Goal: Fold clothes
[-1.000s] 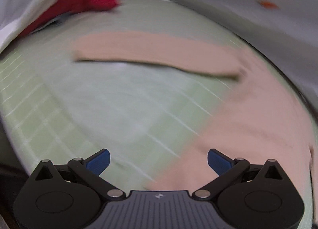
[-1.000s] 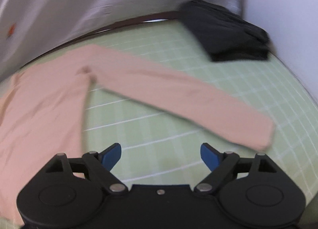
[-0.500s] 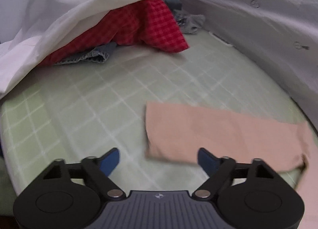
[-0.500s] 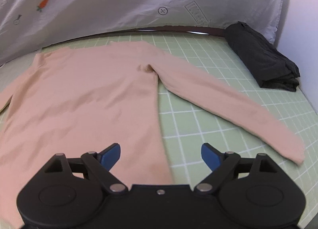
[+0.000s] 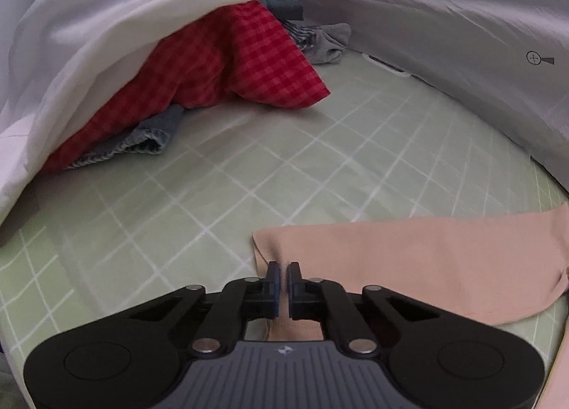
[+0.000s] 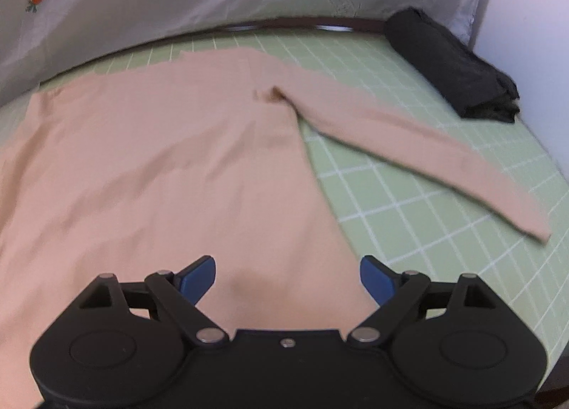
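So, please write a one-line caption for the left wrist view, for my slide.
Left tool shut on the cuff end of a peach long-sleeved top's sleeve on the green grid mat.

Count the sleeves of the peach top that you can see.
2. One sleeve lies flat on the green mat, its cuff pinched in the left tool. The other sleeve stretches out toward the folded black garment.
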